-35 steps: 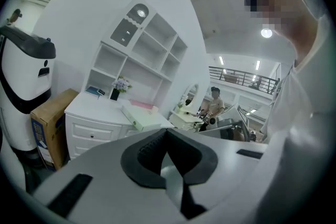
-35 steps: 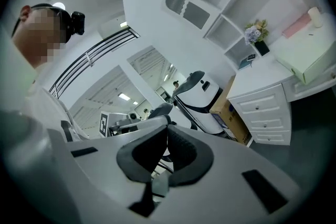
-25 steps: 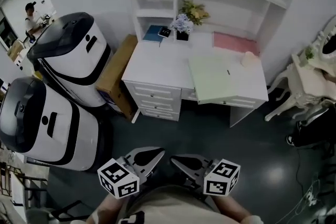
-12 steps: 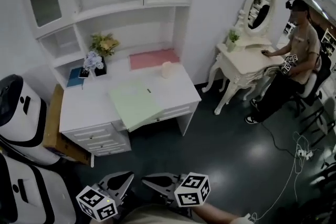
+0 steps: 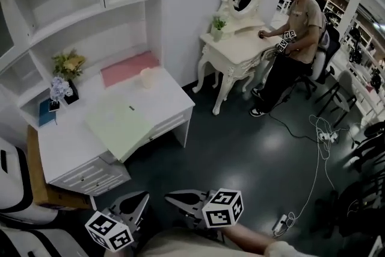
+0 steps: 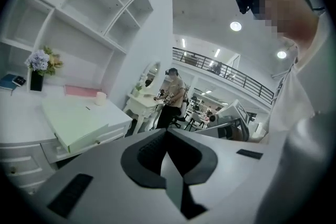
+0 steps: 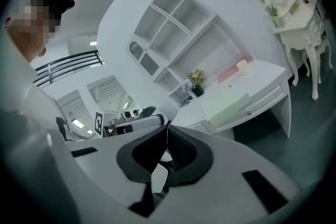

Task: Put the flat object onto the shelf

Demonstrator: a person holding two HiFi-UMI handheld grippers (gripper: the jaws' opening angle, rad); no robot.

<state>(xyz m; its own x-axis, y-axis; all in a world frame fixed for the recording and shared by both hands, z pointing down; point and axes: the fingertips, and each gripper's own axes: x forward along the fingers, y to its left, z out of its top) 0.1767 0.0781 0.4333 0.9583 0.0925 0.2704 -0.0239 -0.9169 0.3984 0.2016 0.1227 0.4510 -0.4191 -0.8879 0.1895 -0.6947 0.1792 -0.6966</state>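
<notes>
A dark floor (image 5: pixel 240 153) is seen, with a white desk (image 5: pixel 171 99) and its shelf (image 5: pixel 66 15) at the far left. The flat object (image 5: pixel 117 123) is laid on the desk, overhanging the near edge, likely for easy gripping. The left gripper (image 5: pixel 144 197) and right gripper (image 5: pixel 169 194) are held clenched, empty, well apart from it. A pink pad (image 5: pixel 129 68) and a cup (image 5: pixel 145 76) are set just beyond it, below the shelf.

The view has swung right. The counter (image 5: pixel 66 147) with the pale green flat object (image 5: pixel 117 123) has slid from top centre to the left. The white machines (image 5: pixel 12 183) have almost gone past the left edge. A dressing table (image 5: pixel 234 51) and a person (image 5: pixel 295 27) have come into view at upper right. The left tongs (image 5: pixel 143 197) and right tongs (image 5: pixel 171 195) have drifted leftward along the bottom.
</notes>
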